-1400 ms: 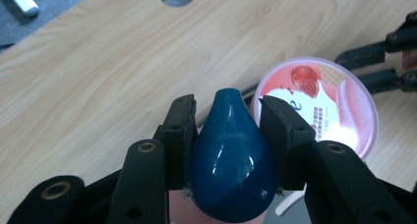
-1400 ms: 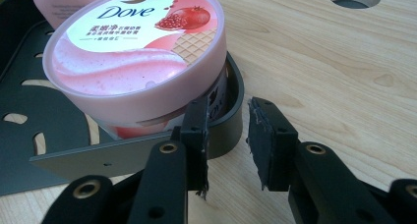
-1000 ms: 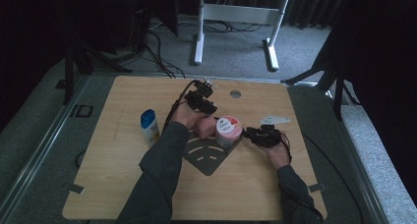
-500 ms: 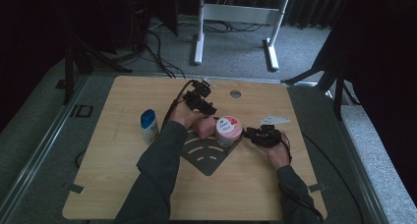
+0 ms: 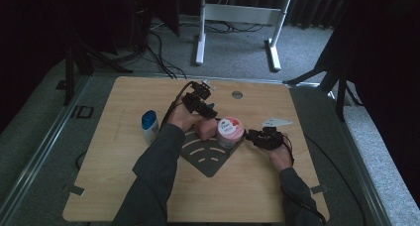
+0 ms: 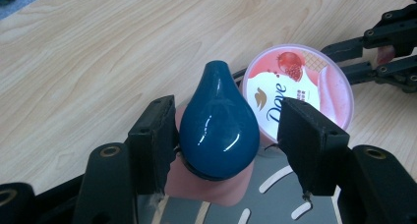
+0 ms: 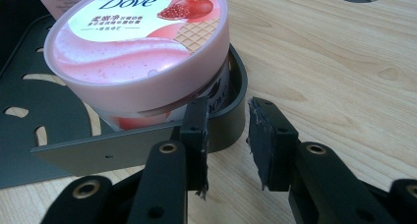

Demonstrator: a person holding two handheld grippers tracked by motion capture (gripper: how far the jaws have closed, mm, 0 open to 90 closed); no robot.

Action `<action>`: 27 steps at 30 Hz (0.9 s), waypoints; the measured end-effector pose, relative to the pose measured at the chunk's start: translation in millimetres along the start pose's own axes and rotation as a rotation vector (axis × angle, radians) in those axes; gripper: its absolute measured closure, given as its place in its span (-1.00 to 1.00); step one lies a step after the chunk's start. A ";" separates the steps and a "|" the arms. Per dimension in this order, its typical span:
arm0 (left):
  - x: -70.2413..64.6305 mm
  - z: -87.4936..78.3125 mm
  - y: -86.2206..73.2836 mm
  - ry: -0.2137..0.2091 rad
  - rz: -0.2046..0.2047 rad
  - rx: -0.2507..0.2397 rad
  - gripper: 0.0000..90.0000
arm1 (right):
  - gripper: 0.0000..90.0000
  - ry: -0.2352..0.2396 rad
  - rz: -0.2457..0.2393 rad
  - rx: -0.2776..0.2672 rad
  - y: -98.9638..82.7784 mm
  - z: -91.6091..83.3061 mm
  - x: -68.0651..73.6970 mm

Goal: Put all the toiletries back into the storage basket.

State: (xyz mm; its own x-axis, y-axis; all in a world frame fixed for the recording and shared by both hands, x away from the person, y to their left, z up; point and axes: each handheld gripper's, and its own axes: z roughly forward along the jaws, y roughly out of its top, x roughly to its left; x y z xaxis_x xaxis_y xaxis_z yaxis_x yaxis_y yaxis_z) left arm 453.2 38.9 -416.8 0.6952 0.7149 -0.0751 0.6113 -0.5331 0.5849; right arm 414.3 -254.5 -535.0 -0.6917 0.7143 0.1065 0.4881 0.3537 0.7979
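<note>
A pink bottle [image 5: 204, 128] with a blue teardrop cap [image 6: 219, 130] stands on the black slotted rack [image 5: 210, 156]. My left gripper [image 6: 226, 113] straddles that cap. Its jaws have just been opening, and the right pad stands clear of the cap, so it is open. Beside the bottle, a pink Dove jar [image 5: 230, 130] sits in the rack's rounded corner. My right gripper [image 7: 226, 116] is shut on the rack's curved wall [image 7: 231, 121], one pad inside by the jar [image 7: 142, 52] and one outside. In the high view the left gripper [image 5: 208, 114] is above the bottle and the right gripper [image 5: 248, 135] is beside the jar.
A white bottle with a blue cap [image 5: 149, 126] stands on the wooden table to the left of the rack. A round hole [image 5: 237, 94] is in the tabletop near its far edge. A white stand [image 5: 237, 13] is on the floor beyond the table.
</note>
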 end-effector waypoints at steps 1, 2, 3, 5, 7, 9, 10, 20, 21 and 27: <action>0.1 0.2 -0.8 0.003 -0.001 0.002 -0.13 | 0.53 0.000 0.000 0.000 0.0 0.0 0.0; 0.3 0.2 -1.4 0.005 -0.002 0.004 -0.14 | 0.53 0.000 0.000 -0.001 0.1 0.1 0.0; 0.6 -0.1 -2.4 0.001 -0.003 0.003 -0.14 | 0.53 -0.001 0.001 0.000 0.2 0.0 0.1; 1.0 -1.2 -5.3 0.000 -0.007 0.003 -0.15 | 0.53 0.000 0.001 0.000 0.1 0.0 0.2; 1.5 -2.4 -7.7 0.003 -0.008 0.008 -0.17 | 0.53 0.000 -0.001 0.001 0.0 0.0 0.1; 2.4 -4.5 -10.5 0.006 -0.002 0.019 -0.17 | 0.53 0.000 -0.001 0.001 0.1 0.0 0.3; 2.5 -5.2 -11.4 0.011 -0.004 0.019 -0.17 | 0.53 -0.001 -0.001 0.001 0.1 0.0 0.4; 0.6 -15.6 -20.6 0.030 0.041 0.052 -0.06 | 0.53 0.000 -0.002 0.001 -1.0 0.1 0.1; 0.2 -16.8 -21.5 0.035 0.044 0.054 -0.05 | 0.53 0.000 -0.001 0.001 -1.2 0.1 0.0; 0.0 -22.3 -25.7 0.041 0.056 0.067 -0.04 | 0.53 -0.002 -0.002 0.000 -1.3 0.1 0.1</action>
State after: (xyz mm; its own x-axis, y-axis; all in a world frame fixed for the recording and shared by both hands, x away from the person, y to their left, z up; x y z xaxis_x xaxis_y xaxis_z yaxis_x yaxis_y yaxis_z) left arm 429.1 62.7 -413.8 0.7139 0.7001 -0.0103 0.5969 -0.6008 0.5318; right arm 413.6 -254.8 -536.1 -0.6914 0.7149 0.1041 0.4870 0.3548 0.7981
